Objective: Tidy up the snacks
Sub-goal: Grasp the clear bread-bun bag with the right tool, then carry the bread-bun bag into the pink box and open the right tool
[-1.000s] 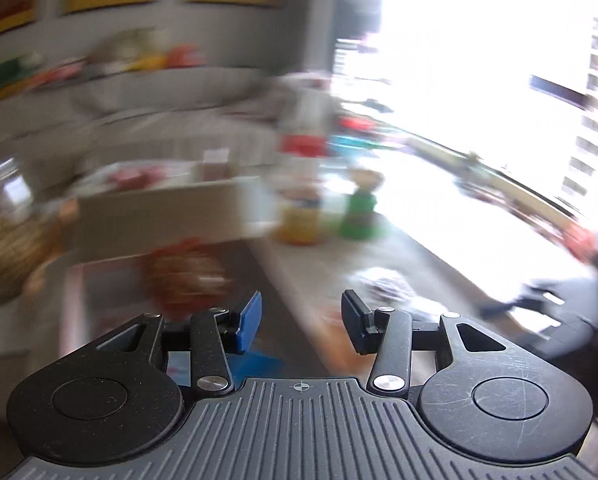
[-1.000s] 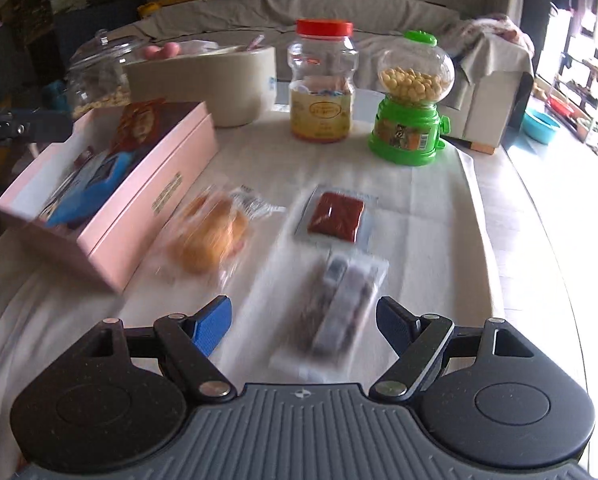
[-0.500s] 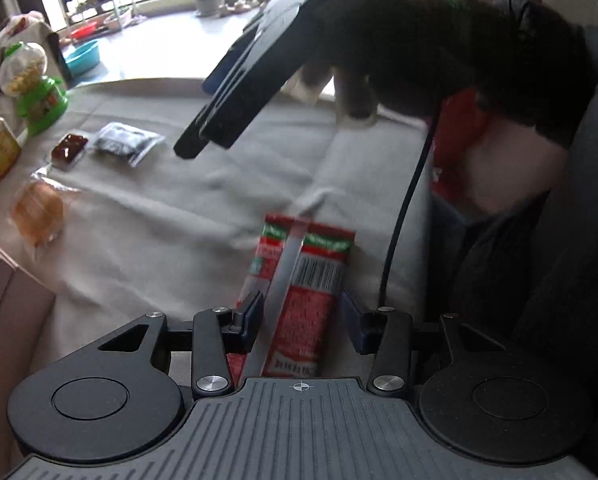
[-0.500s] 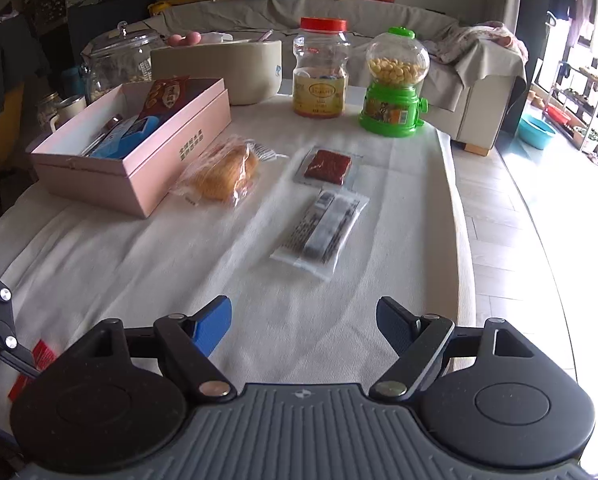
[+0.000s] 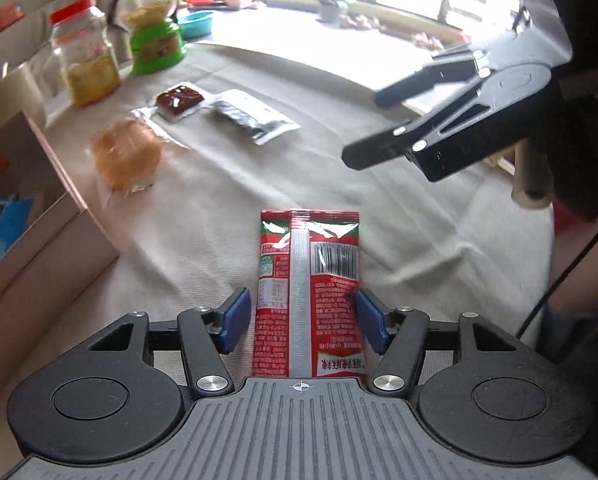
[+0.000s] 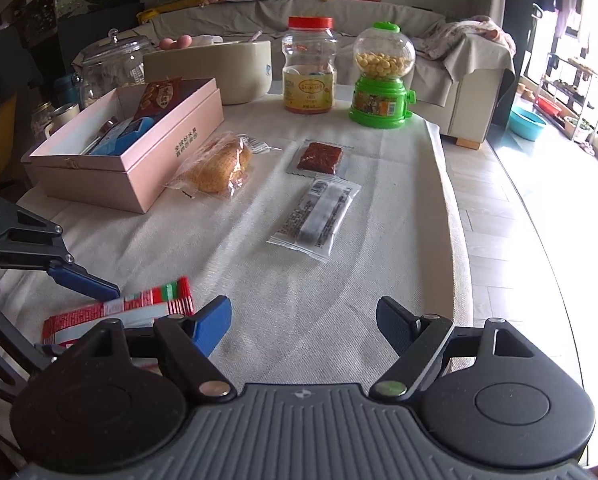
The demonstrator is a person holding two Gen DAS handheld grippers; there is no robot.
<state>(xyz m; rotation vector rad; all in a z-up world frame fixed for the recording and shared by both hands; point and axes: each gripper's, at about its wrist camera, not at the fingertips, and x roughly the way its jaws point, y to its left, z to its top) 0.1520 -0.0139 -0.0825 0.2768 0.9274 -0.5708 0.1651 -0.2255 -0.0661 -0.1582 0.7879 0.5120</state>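
A red snack packet [image 5: 308,280] lies flat on the cloth between the fingers of my left gripper [image 5: 303,320], which is open around it; the right pad touches its edge and a small gap shows at the left. The packet also shows in the right wrist view [image 6: 139,304]. My right gripper [image 6: 303,320] is open and empty above the cloth. A wrapped bun [image 6: 219,166], a dark red sachet [image 6: 320,156] and a grey packet [image 6: 319,216] lie farther on. A pink box [image 6: 139,160] holds several snacks.
A red-lidded jar [image 6: 309,68], a green candy dispenser [image 6: 381,80], a beige bowl [image 6: 215,66] and a glass jar [image 6: 107,68] stand at the table's far end. The table edge drops to the floor on the right. A sofa stands behind.
My left gripper swung from facing the room down to the red packet and now straddles it more squarely. My right gripper pulled back from the snacks toward the near end of the table.
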